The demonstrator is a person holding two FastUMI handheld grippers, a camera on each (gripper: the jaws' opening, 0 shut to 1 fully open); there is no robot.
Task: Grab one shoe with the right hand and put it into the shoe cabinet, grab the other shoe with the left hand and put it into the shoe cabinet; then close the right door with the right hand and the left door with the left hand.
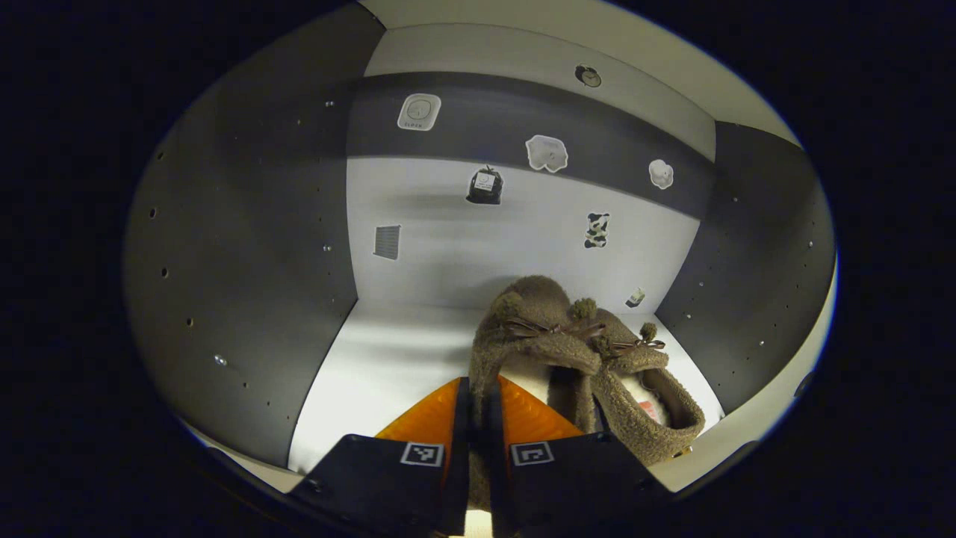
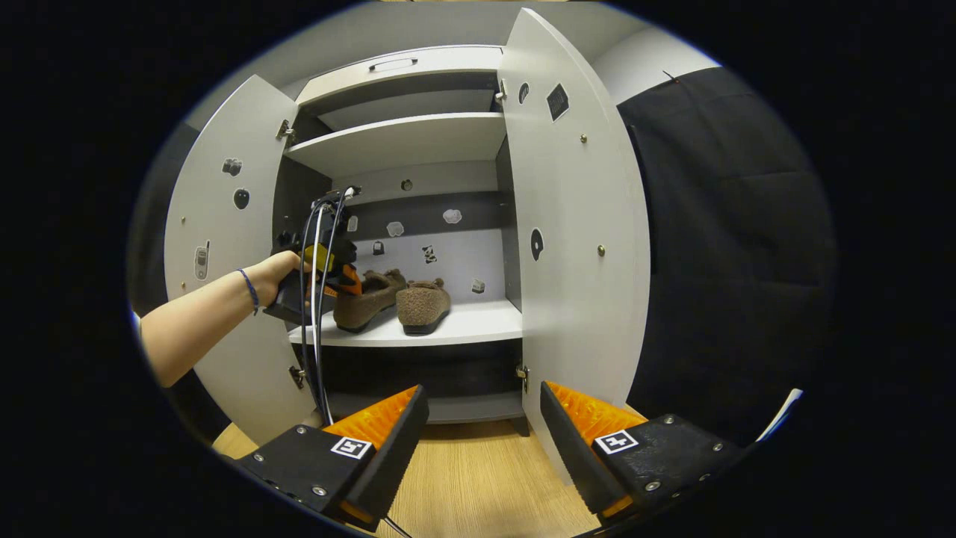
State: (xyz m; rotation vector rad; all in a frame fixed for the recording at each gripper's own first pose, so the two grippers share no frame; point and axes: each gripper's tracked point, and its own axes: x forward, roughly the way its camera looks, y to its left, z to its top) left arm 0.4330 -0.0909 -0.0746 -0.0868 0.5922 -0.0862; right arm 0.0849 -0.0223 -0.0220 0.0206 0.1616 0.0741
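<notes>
While the left gripper (image 1: 478, 396) sits deep inside the shoe cabinet (image 2: 407, 142), its orange fingers (image 1: 429, 418) are drawn close with the heel rim of the left shoe (image 1: 523, 329) wedged in the narrow slot between them, so it's pinching that slipper. The heel itself is swallowed behind the finger bodies in the left gripper view, and the shoe's sole can't be made out there. Tight against it on the right lies the right shoe (image 1: 642, 388), a matching brown fuzzy slipper with a small bow, its far side cut off by the other slipper's collar. Both rest on the white shelf (image 1: 373, 366), toes pointing toward the back wall with its small stickers (image 1: 547, 152).

Over in the right gripper view, a bare forearm reaches in from the left, wrist level, hand (image 2: 280, 273) wrapped around the left tool's handle, cables drooping below it. That hand and tool cover the heel of the left shoe (image 2: 370, 299); the right shoe (image 2: 423, 305) stands beside it in the clear on the shelf.

Right gripper (image 2: 482, 418) hangs back outside the cabinet above the wooden floor (image 2: 478, 478), fingers spread wide, nothing between them. Left door (image 2: 224, 246) and right door (image 2: 571, 224) both stand open, the left one's lower edge partly hidden behind the forearm.
</notes>
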